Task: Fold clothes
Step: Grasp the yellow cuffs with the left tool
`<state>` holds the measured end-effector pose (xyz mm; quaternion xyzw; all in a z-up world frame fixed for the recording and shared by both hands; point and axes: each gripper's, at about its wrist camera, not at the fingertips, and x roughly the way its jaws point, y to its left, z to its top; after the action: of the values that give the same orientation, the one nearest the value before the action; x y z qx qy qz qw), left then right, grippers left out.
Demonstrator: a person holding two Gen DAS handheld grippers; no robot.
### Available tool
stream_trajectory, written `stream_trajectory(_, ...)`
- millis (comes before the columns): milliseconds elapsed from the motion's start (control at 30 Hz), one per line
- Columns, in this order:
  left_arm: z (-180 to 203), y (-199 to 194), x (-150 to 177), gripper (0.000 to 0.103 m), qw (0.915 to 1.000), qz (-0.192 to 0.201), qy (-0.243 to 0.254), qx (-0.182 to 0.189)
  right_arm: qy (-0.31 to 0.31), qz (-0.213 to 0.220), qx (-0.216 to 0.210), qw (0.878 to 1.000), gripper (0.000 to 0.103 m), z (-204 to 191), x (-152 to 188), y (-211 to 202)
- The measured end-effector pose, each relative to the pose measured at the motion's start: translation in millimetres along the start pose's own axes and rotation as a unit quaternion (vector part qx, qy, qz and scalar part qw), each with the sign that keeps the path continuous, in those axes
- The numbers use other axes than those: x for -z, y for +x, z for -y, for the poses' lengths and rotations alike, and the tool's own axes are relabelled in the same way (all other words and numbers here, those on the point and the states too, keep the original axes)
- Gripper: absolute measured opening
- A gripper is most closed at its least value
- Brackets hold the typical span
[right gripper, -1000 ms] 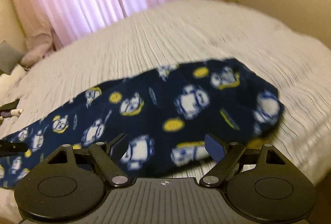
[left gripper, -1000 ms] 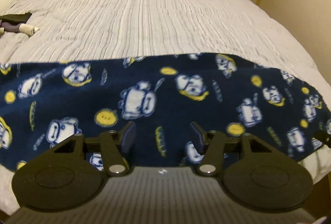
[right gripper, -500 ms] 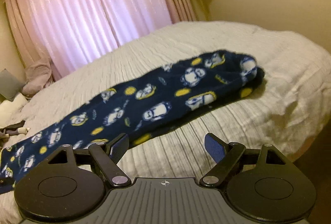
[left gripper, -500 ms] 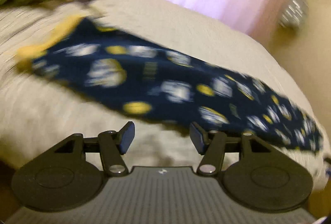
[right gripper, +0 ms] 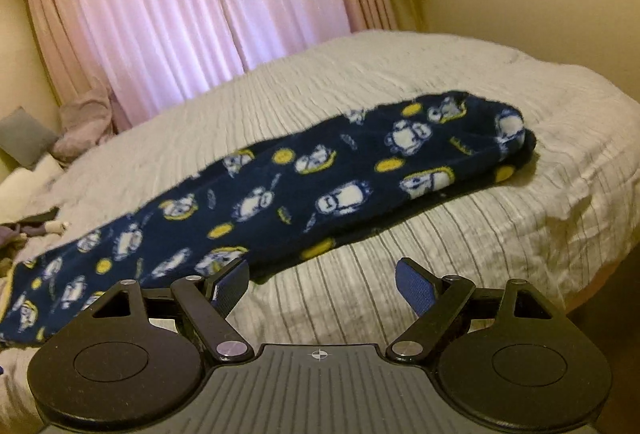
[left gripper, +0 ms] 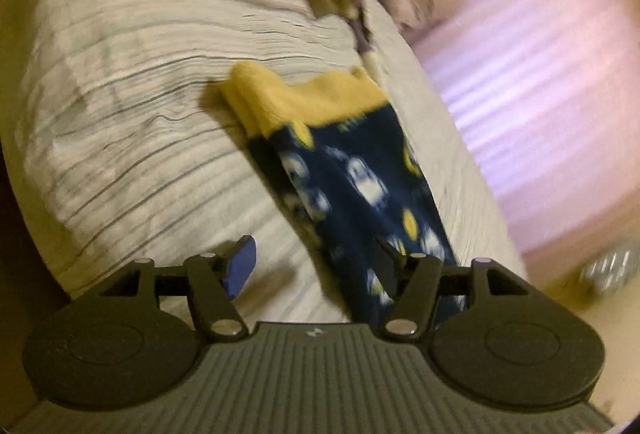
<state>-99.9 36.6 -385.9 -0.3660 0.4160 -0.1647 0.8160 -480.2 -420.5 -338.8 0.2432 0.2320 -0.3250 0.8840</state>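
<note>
Navy fleece trousers (right gripper: pixel 320 177) stretched lengthwise on the bed (right gripper: pixel 480 234), yellow cuff (left gripper: pixel 304 99) beyond the left gripper (left gripper: pixel 316 266). Jaws opening, cloth alongside the right one, unpinched, likely lining up a fold. Right gripper (right gripper: pixel 322 284) jaws wide, empty, trousers just ahead.

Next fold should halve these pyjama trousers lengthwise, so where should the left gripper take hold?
Grip the yellow cuff, coming in along the trousers. It lies flat, free at the end. The left gripper is opening, empty.
</note>
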Motion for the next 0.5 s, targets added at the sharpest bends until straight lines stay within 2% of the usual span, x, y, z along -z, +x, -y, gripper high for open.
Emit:
stream_trajectory(67,-7,12,-8,0.061,0.9994,0.001,-0.035,0.006,0.003,-0.007,0.005,1.000,0.084,1,-3,11)
stream_trajectory(200,-14,33,-20,0.061,0.9974,0.009,-0.072,0.000,0.010,-0.021,0.014,1.000,0.084,4,-9,32)
stream_trajectory(500,-9,51,-17,0.060,0.9948,0.062,-0.080,0.001,0.026,-0.042,0.027,0.998,0.084,8,-26,68)
